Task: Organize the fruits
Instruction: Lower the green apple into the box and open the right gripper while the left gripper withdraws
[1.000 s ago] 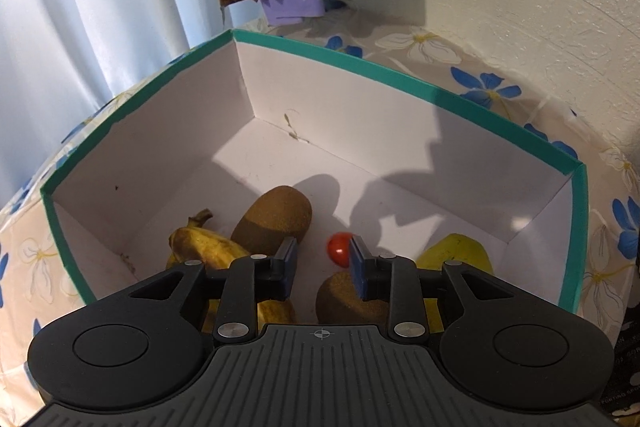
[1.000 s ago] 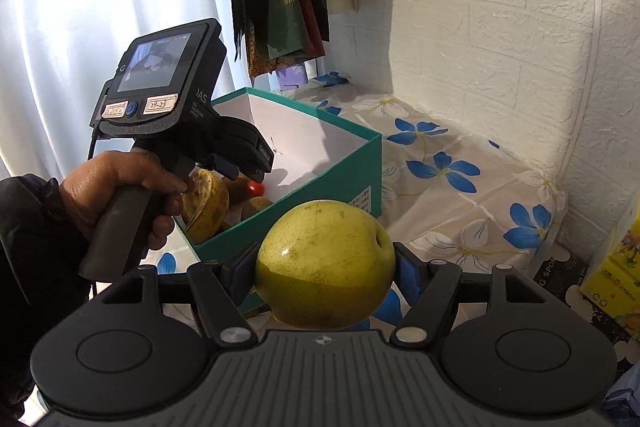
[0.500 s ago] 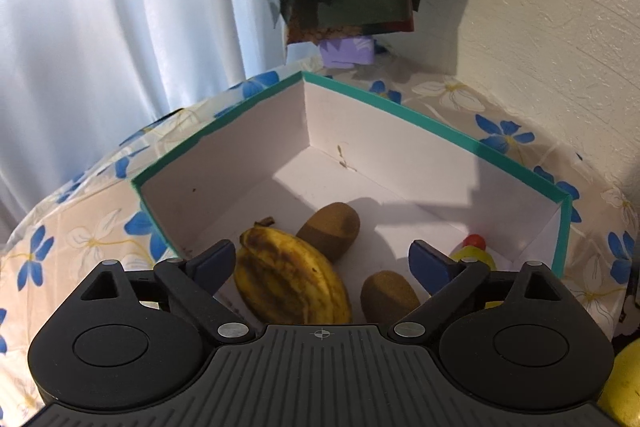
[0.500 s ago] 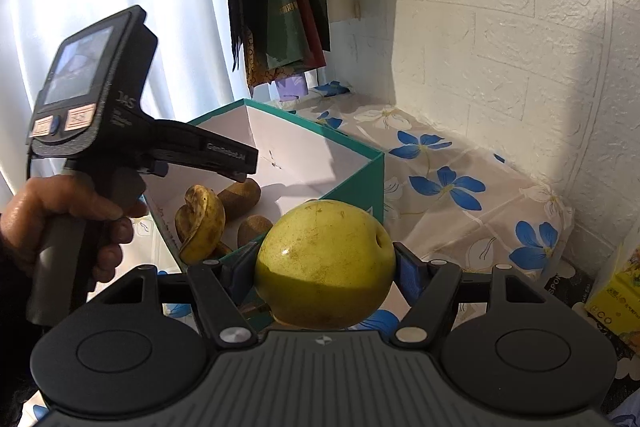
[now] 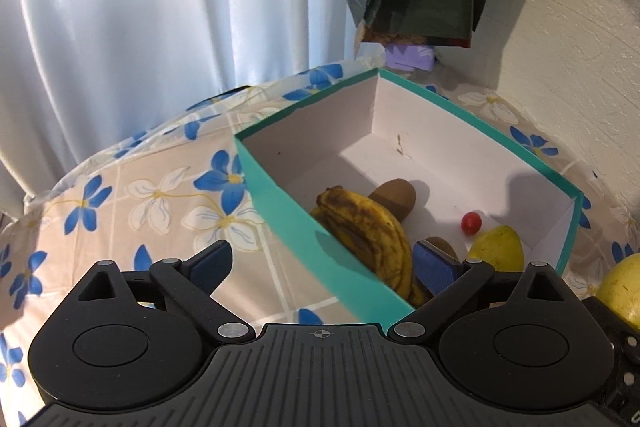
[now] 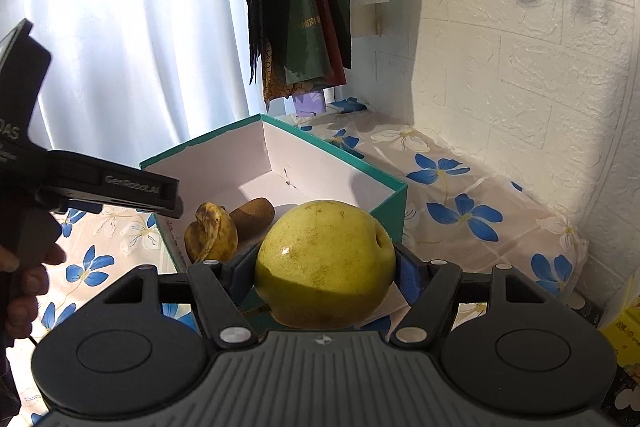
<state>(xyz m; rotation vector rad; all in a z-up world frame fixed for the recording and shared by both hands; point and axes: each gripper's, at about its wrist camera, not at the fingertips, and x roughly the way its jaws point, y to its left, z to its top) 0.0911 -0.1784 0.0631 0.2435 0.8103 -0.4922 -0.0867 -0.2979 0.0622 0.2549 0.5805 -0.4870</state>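
While clamped between both pads of the right gripper, large yellow-green pear fills the gap from finger to finger, held up ahead of the teal box. Beyond those fingertips and slightly to their left, inside the box: spotted banana and brown kiwi, touching. Left gripper spread wide, jaws opening, nothing pinched between them; box's near teal wall crosses the gap below. Just past the right-hand finger of that gripper: banana, a second kiwi partly hidden behind the pad, a yellow fruit and a small red tomato farther out. First kiwi farther ahead, behind the banana. Off the left-hand finger, only floral tablecloth. Person's hand on the left gripper's handle, far left of the pear.
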